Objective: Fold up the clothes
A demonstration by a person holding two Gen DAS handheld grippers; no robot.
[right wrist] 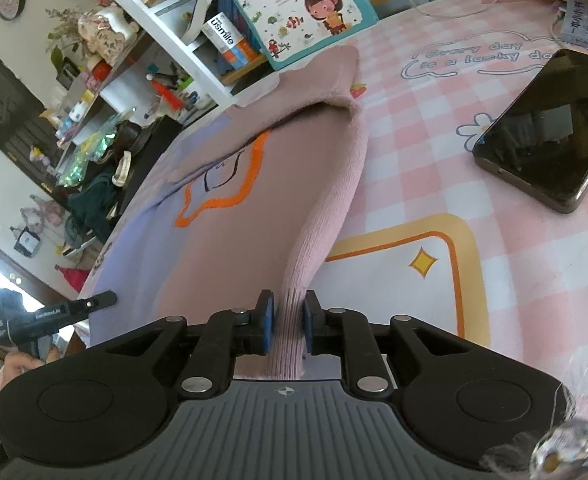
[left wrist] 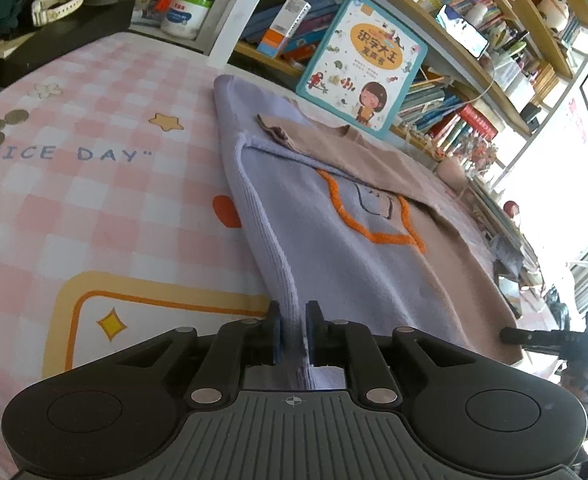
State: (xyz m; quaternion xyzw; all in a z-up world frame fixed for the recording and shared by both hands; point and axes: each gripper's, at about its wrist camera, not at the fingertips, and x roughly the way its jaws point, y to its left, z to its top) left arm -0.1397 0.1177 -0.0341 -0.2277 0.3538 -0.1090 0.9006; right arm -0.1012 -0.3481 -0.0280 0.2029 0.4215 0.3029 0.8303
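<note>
Nearest, the left gripper [left wrist: 293,330] pinches the ribbed hem of a lilac-and-pink knit sweater [left wrist: 358,248]; the right gripper [right wrist: 285,326] pinches its pink hem. Beyond, the sweater lies on the pink checked tablecloth [left wrist: 94,208], both sleeves folded in; folding the body seems left.

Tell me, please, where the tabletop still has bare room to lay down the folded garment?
Free: checked cloth left of the sweater, and the yellow-framed patch between sweater and phone. Crowded along the bookshelf behind.
</note>
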